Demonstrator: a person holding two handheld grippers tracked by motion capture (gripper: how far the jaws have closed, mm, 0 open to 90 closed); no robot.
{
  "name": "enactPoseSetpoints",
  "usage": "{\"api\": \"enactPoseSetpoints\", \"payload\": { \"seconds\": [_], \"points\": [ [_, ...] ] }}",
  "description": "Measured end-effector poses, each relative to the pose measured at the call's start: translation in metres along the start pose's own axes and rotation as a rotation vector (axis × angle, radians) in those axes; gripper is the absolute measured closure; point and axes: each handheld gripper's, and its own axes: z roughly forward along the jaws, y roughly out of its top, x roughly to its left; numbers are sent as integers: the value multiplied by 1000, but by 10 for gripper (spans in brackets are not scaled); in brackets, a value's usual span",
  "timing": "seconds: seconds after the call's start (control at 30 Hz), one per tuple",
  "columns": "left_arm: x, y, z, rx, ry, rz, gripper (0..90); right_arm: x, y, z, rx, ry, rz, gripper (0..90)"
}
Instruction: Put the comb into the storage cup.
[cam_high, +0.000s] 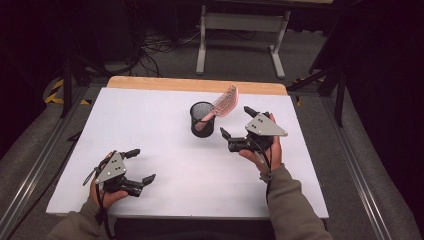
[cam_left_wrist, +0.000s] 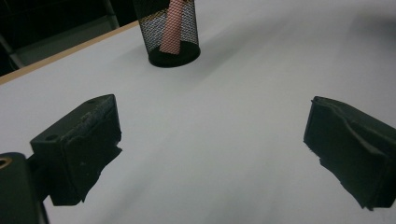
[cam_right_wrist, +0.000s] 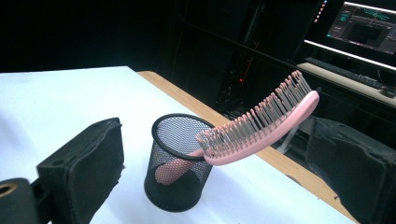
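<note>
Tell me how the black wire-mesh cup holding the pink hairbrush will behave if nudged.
The black mesh cup looks light, so it would probably slide. The pink hairbrush leans far past its rim, so it may well tip toward that side.

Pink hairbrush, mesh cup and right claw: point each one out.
pink hairbrush (cam_right_wrist: 268, 123): right gripper view, on the back of its bristled head.
mesh cup (cam_right_wrist: 180, 163): right gripper view, on its black mesh wall.
right claw (cam_high: 239, 123): high view, midway between its open fingertips.

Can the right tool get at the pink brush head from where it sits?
Probably yes. The right tool is open beside the mesh cup, and the pink brush leans out over the rim toward it, handle down inside. Nothing stands between its jaws and the head.
</note>
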Motion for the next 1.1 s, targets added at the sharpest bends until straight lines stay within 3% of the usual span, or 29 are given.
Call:
{"api": "enactPoseSetpoints", "payload": {
  "seconds": [1.1],
  "points": [
    [2, 2, -3, -11, -5, 21, 43, 6, -14, -36, 11, 41, -44, 46]
  ]
}}
